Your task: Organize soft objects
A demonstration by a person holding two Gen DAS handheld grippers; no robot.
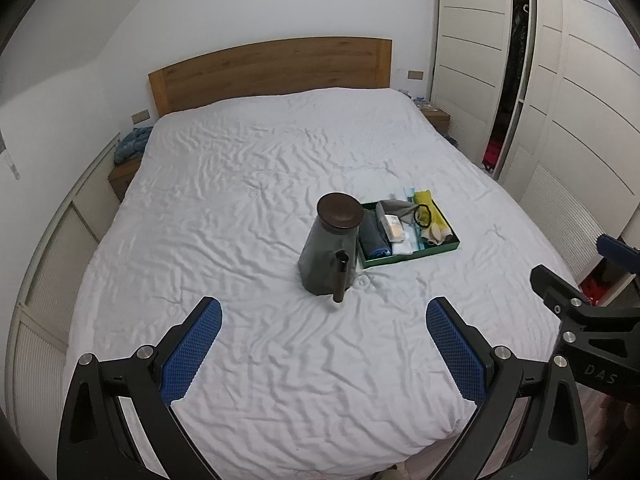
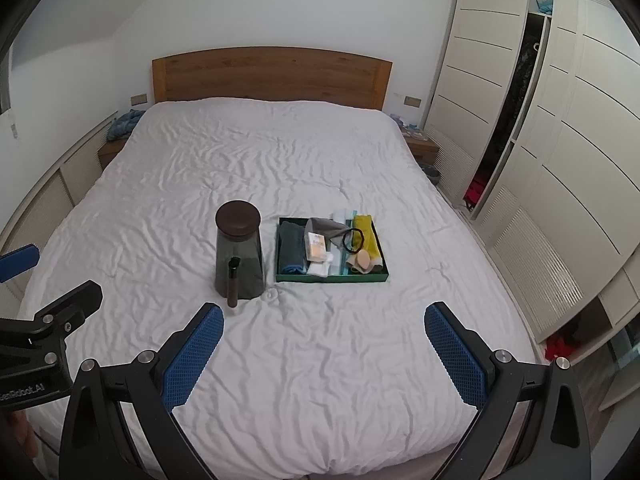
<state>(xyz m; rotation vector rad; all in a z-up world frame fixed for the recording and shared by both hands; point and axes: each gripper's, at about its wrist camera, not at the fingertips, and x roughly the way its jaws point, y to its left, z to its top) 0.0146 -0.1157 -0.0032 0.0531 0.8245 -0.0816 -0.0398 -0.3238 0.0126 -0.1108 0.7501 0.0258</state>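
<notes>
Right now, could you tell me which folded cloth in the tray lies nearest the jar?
The dark blue cloth, at the green tray's left end beside the jar; the yellow cloth lies at the far end.

A tray (image 2: 332, 279) is set on the bed (image 2: 200, 184), with a lidded jar (image 2: 239, 256) just beside it on the left. Folded cloths (image 2: 291, 250) and small items are held in the tray. A headboard (image 2: 272, 74) is placed behind.

The left gripper (image 1: 324, 354) hangs wide open over the foot edge of the white bed (image 1: 240, 184). A dark jar (image 1: 330, 248) with a brown lid stands mid-bed. Touching its right side is a green tray (image 1: 408, 258) full of folded cloths.
</notes>
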